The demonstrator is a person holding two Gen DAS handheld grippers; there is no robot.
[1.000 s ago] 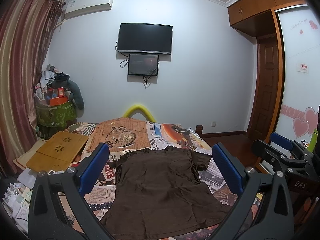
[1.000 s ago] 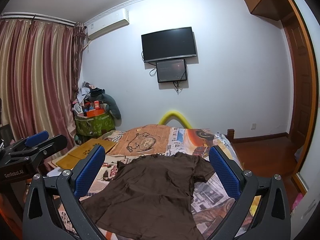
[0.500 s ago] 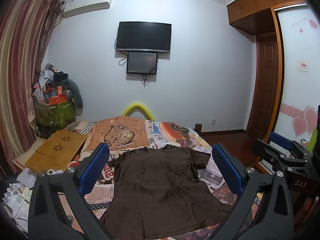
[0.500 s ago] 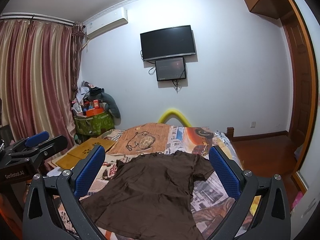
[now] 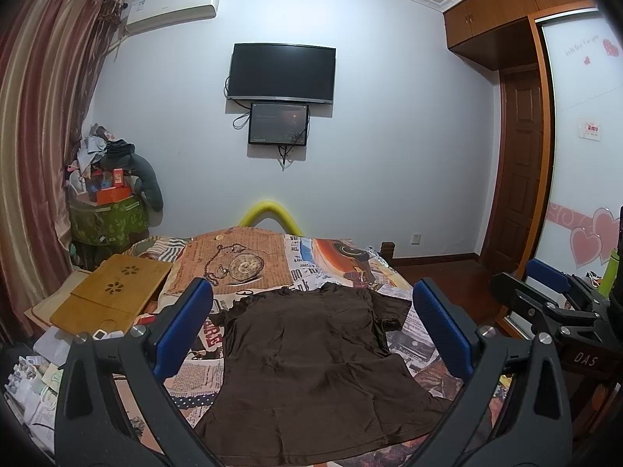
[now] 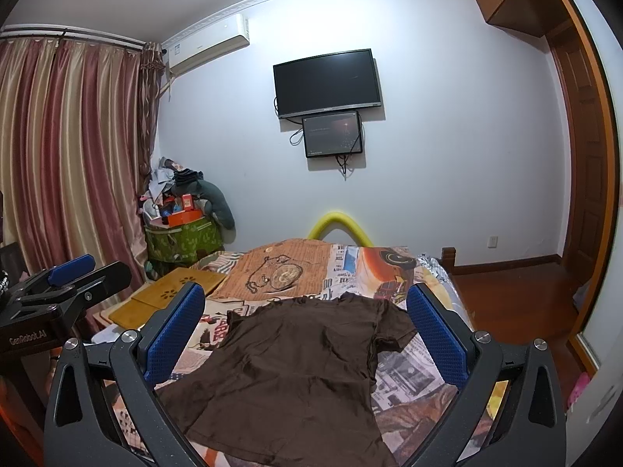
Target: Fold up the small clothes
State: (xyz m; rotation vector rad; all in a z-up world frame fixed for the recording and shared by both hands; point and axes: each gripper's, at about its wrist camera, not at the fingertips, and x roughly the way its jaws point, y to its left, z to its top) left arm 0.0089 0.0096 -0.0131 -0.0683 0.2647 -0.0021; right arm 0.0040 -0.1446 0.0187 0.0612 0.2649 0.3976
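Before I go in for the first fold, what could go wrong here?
The brown shirt lies wrinkled, with its right sleeve bunched, so creases may get folded in. Its near hem hangs toward the bed edge and could slide off when pulled. Both the left gripper and the right gripper are open and might pinch the bedsheet too.

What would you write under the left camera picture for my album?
Open left gripper above a brown shirt spread flat on a bed, right gripper alongside.
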